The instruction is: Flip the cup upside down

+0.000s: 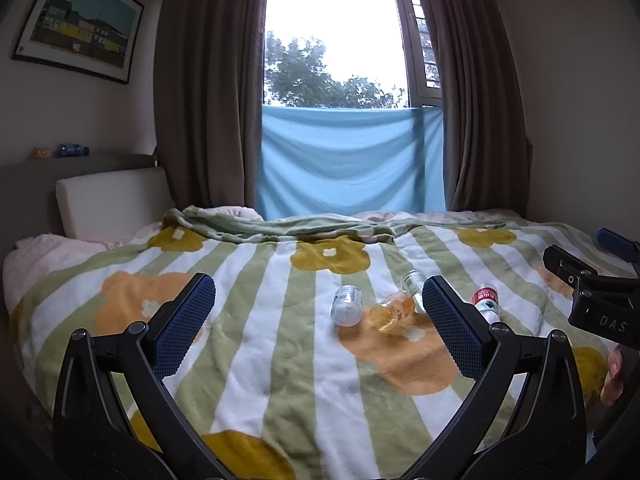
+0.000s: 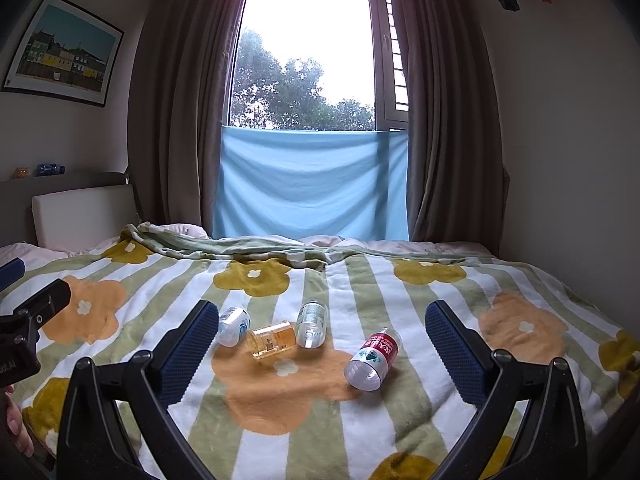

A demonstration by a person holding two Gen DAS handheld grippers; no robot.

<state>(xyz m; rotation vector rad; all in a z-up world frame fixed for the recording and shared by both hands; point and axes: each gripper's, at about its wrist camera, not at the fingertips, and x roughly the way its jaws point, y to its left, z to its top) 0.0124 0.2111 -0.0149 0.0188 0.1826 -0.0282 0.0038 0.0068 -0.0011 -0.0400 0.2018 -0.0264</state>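
Both grippers hang above the near side of the bed [image 2: 400, 432], which is covered by a green-and-white striped blanket [image 1: 280, 360] with yellow and orange flowers. The left gripper [image 1: 319, 324] has its blue-padded fingers [image 1: 188, 320] spread wide with nothing between them, and the right gripper [image 2: 322, 350] is just as wide open and just as empty. Four small clear containers lie tipped on their sides on the blanket ahead of them, gathered around a big orange flower; which one counts as the cup I cannot tell. Furthest left is a pale one with a white-and-blue label [image 2: 234, 326], and just beside it lies an amber-tinted one [image 2: 272, 340], its far end touching or nearly touching a clear one with a greenish label [image 2: 312, 324]. A little apart to the right lies a red-labelled one [image 2: 374, 360], its open round end turned toward the right wrist camera. From the left wrist view the red-labelled one is half hidden behind the left gripper's right finger. None of the four is touched by either gripper. Behind the bed a blue cloth [image 2: 304, 184] hangs across the lower part of the window [image 2: 304, 60], between brown curtains [image 2: 180, 120], and a framed picture [image 2: 64, 52] hangs on the left wall above a white headboard cushion [image 2: 84, 216].
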